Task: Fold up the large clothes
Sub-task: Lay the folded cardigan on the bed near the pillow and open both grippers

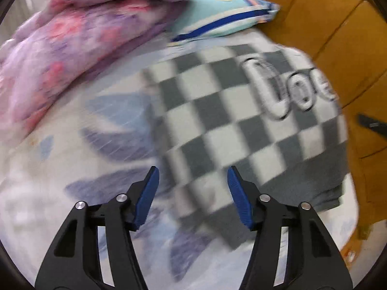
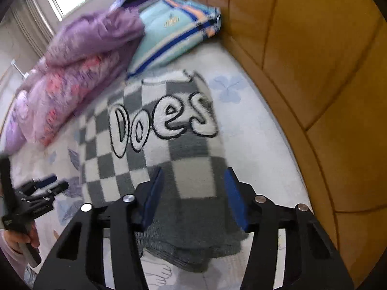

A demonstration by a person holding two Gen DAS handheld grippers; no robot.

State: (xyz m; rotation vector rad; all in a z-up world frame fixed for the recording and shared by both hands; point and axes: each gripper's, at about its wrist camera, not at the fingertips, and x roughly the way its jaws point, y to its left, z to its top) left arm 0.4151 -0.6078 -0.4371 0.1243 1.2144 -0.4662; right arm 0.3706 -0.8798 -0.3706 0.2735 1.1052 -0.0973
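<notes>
A grey-and-white checkered sweater (image 1: pixel 217 125) with large white letters lies folded narrow on the bed; it also shows in the right wrist view (image 2: pixel 154 145). My left gripper (image 1: pixel 192 193) is open and empty, above the sweater's left lower part. My right gripper (image 2: pixel 193 193) is open and empty, above the sweater's grey hem end (image 2: pixel 193 246). The left gripper (image 2: pixel 48 186) also shows at the left of the right wrist view, held in a hand.
A purple-pink quilt (image 1: pixel 72 48) is heaped at the left (image 2: pixel 79 72). A light blue striped pillow (image 1: pixel 222 14) lies at the head of the bed (image 2: pixel 174 33). A brown padded headboard (image 2: pixel 314 72) runs along the right. The bedsheet (image 1: pixel 72 169) is pale with blue flowers.
</notes>
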